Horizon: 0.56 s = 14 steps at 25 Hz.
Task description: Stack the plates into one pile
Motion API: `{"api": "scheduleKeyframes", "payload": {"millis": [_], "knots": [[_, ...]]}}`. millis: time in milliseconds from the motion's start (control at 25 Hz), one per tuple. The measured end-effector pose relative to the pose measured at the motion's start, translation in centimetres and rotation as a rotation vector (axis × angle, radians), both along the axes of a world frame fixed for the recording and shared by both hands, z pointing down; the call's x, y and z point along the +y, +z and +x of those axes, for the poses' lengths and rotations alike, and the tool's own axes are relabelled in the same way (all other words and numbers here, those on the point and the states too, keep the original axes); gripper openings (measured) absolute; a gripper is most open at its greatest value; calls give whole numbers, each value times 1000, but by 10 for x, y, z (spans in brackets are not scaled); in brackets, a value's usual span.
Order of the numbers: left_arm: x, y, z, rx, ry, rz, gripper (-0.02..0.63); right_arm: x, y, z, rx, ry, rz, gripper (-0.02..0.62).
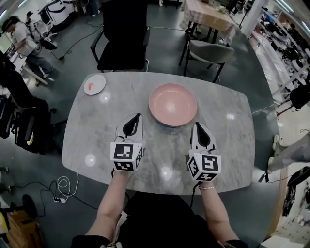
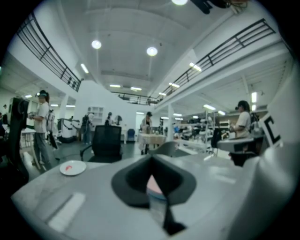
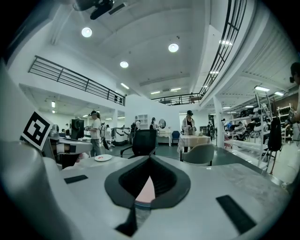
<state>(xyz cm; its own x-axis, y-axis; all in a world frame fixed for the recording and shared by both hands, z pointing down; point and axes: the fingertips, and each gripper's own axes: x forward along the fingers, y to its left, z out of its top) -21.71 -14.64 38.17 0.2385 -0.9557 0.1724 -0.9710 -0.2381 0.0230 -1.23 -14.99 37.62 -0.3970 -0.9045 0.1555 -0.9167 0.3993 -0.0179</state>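
Note:
A pink plate [image 1: 173,104] lies in the middle of the grey marble table [image 1: 92,140], and a darker rim shows under its near edge. A small white plate [image 1: 94,85] with a red mark lies at the far left corner; it also shows in the left gripper view [image 2: 72,168] and the right gripper view [image 3: 103,158]. My left gripper [image 1: 138,116] hovers just left of the pink plate, shut and empty. Just right of the plate's near edge is my right gripper [image 1: 196,125], also shut and empty. A sliver of the pink plate [image 2: 152,185] [image 3: 146,190] shows past each gripper's jaws.
A black office chair [image 1: 123,34] stands at the table's far side, with a grey chair [image 1: 210,51] and another table [image 1: 208,14] beyond. A person [image 1: 22,41] stands at the far left. Cables and a power strip [image 1: 60,189] lie on the floor at the left.

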Motion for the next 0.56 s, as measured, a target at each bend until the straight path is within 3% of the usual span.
{"api": "scheduleKeyframes", "payload": {"millis": [560], "knots": [[48, -21, 6, -13, -43, 30, 6, 44, -16, 14, -19, -111, 52, 5]]}}
